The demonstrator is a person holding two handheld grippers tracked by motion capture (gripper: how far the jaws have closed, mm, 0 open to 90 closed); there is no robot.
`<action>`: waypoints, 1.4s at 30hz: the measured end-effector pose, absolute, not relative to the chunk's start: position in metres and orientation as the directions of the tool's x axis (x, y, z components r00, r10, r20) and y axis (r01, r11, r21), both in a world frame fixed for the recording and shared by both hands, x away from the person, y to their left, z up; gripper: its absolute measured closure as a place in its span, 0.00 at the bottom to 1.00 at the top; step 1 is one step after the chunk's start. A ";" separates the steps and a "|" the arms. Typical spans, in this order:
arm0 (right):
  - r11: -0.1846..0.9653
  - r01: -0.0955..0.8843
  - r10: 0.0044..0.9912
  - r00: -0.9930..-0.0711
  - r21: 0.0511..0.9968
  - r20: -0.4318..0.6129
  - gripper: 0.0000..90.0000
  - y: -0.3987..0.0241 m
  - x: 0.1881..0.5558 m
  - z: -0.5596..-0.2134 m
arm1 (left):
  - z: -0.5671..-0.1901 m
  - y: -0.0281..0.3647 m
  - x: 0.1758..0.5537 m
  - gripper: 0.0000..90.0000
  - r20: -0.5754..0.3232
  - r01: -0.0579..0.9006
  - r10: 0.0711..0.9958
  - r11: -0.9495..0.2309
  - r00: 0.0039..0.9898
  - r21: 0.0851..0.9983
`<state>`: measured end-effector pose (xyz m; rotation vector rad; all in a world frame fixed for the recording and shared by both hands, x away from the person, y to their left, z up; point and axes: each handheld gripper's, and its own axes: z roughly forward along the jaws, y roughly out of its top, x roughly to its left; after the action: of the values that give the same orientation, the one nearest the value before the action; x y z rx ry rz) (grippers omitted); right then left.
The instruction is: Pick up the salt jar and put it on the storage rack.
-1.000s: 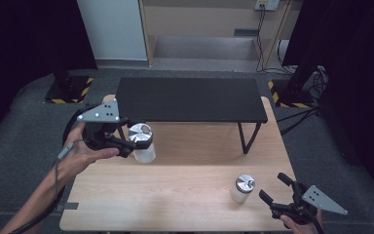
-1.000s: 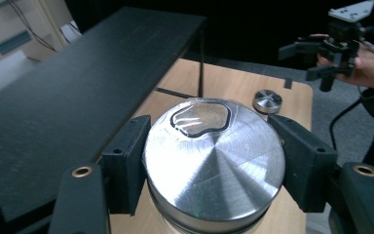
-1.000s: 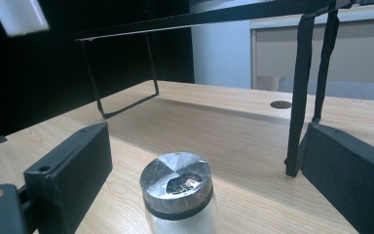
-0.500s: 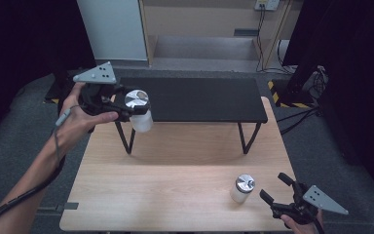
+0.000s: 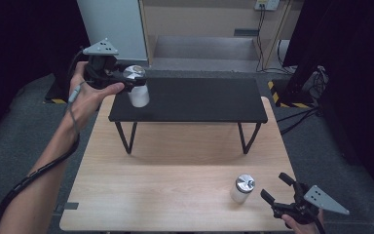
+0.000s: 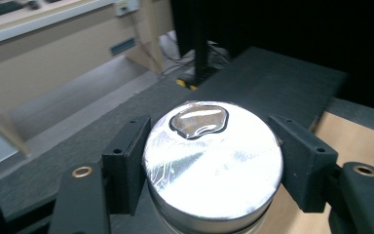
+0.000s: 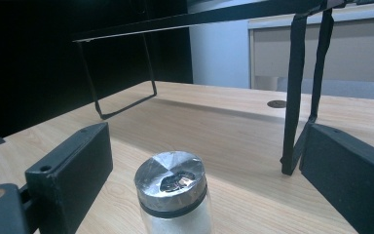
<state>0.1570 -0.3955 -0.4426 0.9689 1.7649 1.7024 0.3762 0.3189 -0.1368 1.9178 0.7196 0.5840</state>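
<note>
In the high view the left tool [image 5: 126,78] is clamped on a silver-lidded jar [image 5: 137,87] held over the far left corner of the black shelf [image 5: 195,100], close to its left edge, with the rest of the shelf top bare. A second jar [image 5: 242,188] stands near the front right corner of the wooden tabletop [image 5: 165,180], just beside the right tool [image 5: 281,187], whose jaws stand spread apart and hold nothing. That makes two jars and two tools. The left gripper view shows the pads pressed against the sides of the jar's lid [image 6: 212,158], the dark shelf beyond. The right gripper view shows the standing jar [image 7: 173,197] between the wide jaws, untouched, with grey floor and pale cabinets behind.
</note>
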 end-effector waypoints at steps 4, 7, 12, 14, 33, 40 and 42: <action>-0.034 0.149 0.774 -0.622 0.988 0.121 0.06 -0.396 0.157 -0.443 | -0.147 0.318 0.386 0.38 0.068 0.256 0.732 -0.321 0.678 0.912; -0.036 0.151 0.775 -0.620 0.988 0.122 0.06 -0.396 0.157 -0.443 | -0.153 0.318 0.392 0.38 0.060 0.266 0.742 -0.313 0.668 0.912; -0.038 0.150 0.777 -0.617 0.988 0.124 0.06 -0.397 0.157 -0.443 | -0.163 0.318 0.399 0.39 0.061 0.276 0.742 -0.323 0.668 0.905; -0.038 0.152 0.777 -0.618 0.988 0.125 0.06 -0.397 0.157 -0.443 | -0.168 0.318 0.401 0.39 0.048 0.289 0.743 -0.318 0.668 0.903; -0.033 0.151 0.776 -0.619 0.988 0.121 0.06 -0.396 0.157 -0.443 | -0.192 0.321 0.405 0.39 0.022 0.299 0.754 -0.286 0.657 0.910; -0.035 0.151 0.775 -0.620 0.988 0.122 0.06 -0.397 0.157 -0.443 | -0.187 0.322 0.402 0.20 -0.005 0.307 0.764 -0.254 0.645 0.917; -0.036 0.150 0.774 -0.621 0.988 0.123 0.06 -0.397 0.157 -0.443 | -0.182 0.324 0.399 0.13 0.001 0.293 0.758 -0.252 0.652 0.922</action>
<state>0.1566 -0.3966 -0.4427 0.9716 1.7641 1.7025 0.3994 0.3240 -0.1821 1.8277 0.8388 0.5585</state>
